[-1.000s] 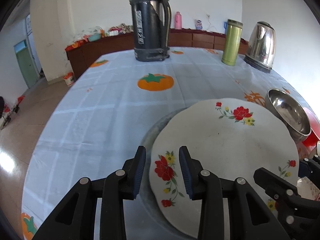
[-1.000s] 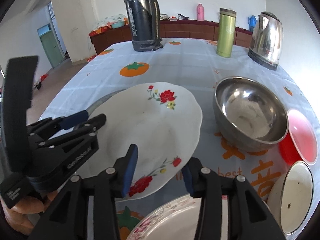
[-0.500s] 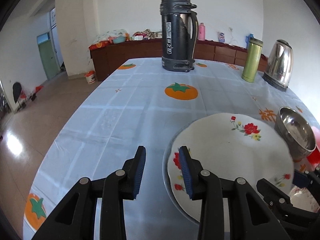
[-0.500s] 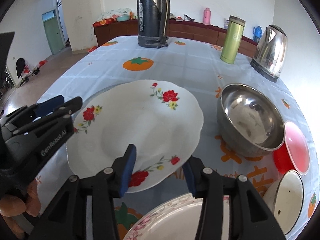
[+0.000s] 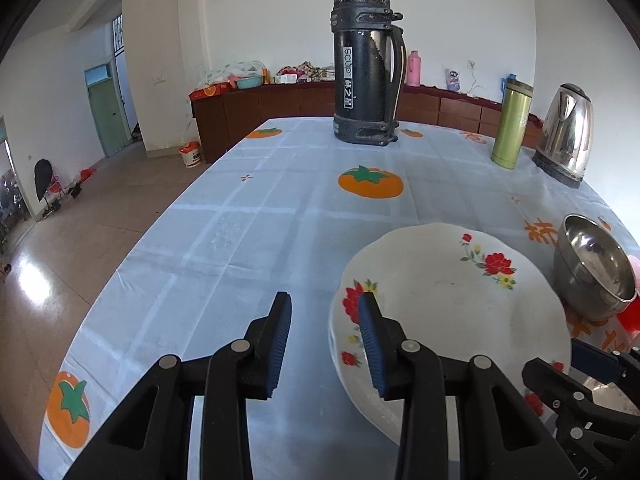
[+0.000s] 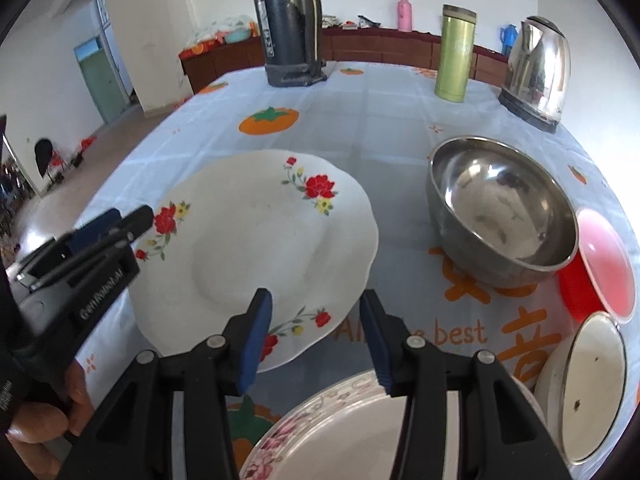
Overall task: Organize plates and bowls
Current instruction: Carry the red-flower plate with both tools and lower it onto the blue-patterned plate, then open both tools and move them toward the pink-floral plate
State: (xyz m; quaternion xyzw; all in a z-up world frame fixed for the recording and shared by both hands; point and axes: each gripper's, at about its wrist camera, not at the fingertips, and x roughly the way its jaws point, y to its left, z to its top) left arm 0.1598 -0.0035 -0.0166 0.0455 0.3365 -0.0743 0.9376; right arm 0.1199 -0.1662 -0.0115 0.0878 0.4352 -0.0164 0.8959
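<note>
A large white plate with red flowers (image 6: pixel 260 252) lies flat on the tablecloth; it also shows in the left wrist view (image 5: pixel 448 312). My left gripper (image 5: pixel 324 340) is open and empty just beyond the plate's left rim; it shows from the side in the right wrist view (image 6: pixel 108 228). My right gripper (image 6: pixel 312 336) is open and empty above the plate's near edge. A steel bowl (image 6: pixel 500 208) stands right of the plate, a red bowl (image 6: pixel 600 264) beside it. A pink-patterned plate (image 6: pixel 340 432) lies under my right gripper, a white bowl (image 6: pixel 588 388) at the right.
A tall black thermos (image 5: pixel 364 68), a green flask (image 5: pixel 512 128) and a steel kettle (image 5: pixel 568 132) stand at the table's far side. The table's left edge (image 5: pixel 132 248) drops to the floor. A wooden sideboard (image 5: pixel 280 104) runs along the back wall.
My left gripper has drawn back left off the flowered plate's rim, which now lies outside the fingers. The plate now lies flat. My right gripper stayed open over its near edge.
</note>
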